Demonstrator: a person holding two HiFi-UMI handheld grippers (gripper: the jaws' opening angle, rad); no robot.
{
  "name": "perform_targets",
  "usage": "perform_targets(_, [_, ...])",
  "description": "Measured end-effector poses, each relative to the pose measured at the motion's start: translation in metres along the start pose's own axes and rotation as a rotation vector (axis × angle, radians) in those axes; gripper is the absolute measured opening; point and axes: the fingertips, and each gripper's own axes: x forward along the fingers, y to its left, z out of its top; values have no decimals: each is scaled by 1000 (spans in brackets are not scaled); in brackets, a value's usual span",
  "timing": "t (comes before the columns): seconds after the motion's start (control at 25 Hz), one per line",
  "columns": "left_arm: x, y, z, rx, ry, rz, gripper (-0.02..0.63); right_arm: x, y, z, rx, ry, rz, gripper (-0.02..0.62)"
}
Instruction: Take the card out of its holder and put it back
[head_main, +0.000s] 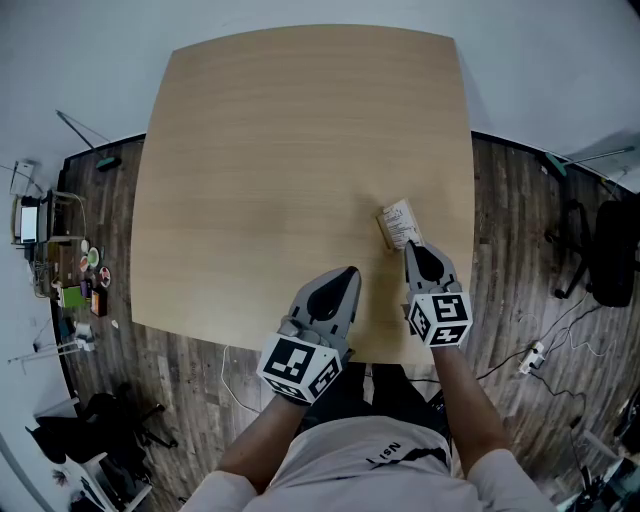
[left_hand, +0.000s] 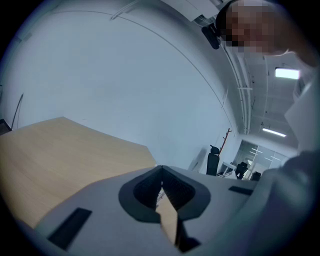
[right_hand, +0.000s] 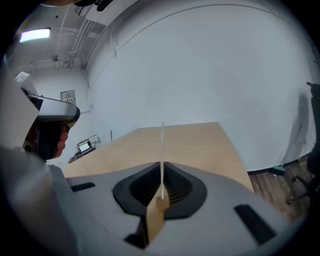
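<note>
A small white printed card with a dark strip along its left side is held just above the wooden table, near the right front. I cannot tell whether a holder surrounds it. My right gripper is shut on its near end. The right gripper view shows the card edge-on as a thin upright sliver rising from the closed right gripper. The left gripper hovers over the table's front edge, to the left of the right one and apart from the card. In its own view the left gripper is shut with nothing in it.
The table edge runs close to the right of the card. Dark wood floor surrounds the table, with a cluttered shelf at the left, an office chair at the right and cables on the floor.
</note>
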Motion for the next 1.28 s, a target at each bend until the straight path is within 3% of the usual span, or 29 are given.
perform_targets(0.56, [-3,-5,-4,6,0,2,12,3,3,-11,-14,50,41,28])
perform_targets(0.88, [-7,-28,-6,32,5,10,12,-26,-2,18,-18,-10,35,28])
perform_targets(1.28, [-26,-95,5,74,-25,-18,12,-97,19,74,-32,-98,120,15])
